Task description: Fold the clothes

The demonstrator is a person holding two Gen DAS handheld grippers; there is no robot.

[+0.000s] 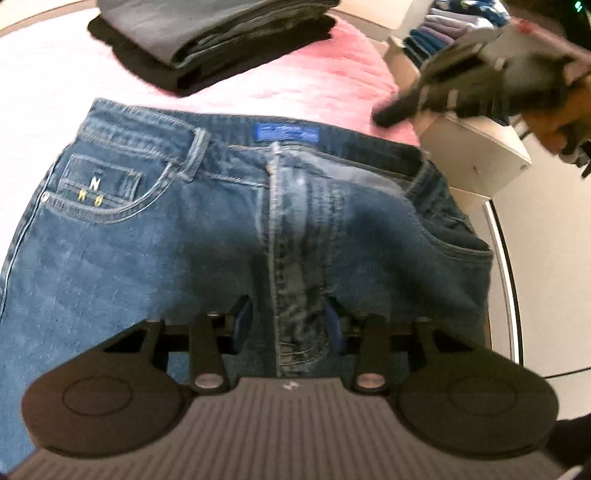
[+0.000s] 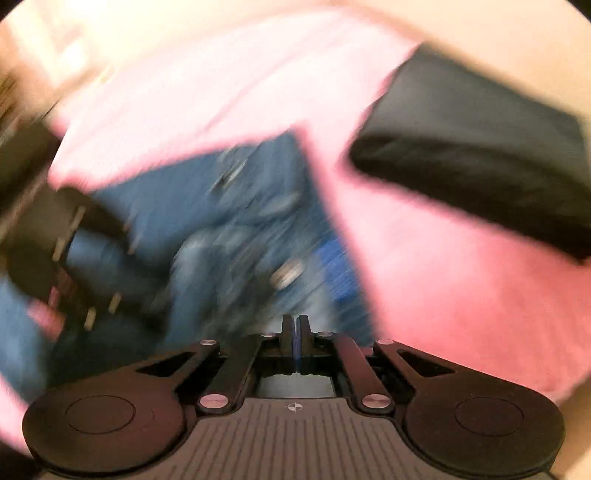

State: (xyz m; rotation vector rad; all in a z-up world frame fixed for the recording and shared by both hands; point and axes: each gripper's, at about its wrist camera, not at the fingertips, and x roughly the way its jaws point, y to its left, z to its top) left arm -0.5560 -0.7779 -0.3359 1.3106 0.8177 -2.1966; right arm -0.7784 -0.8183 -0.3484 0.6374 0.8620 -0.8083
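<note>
Blue jeans (image 1: pixel 147 240) lie front up on the pink cloth (image 1: pixel 314 81), waistband and blue inner label on the far side. My left gripper (image 1: pixel 290 325) points down at the crotch. Its fingers (image 1: pixel 242 325) are sunk into the denim with the raised fly seam pinched between them. My right gripper (image 1: pixel 391 110), held in a hand, hovers blurred beyond the waistband's right end. In the blurred right wrist view my right gripper (image 2: pixel 294 328) has its fingers closed together with nothing between them, above the jeans (image 2: pixel 177 206) near the button.
A stack of folded dark clothes (image 1: pixel 207 40) sits on the pink cloth at the back, and shows at the upper right in the right wrist view (image 2: pixel 480 155). A white box (image 1: pixel 480 147) and shelves of folded garments (image 1: pixel 443 33) stand past the table's right edge (image 1: pixel 506 258).
</note>
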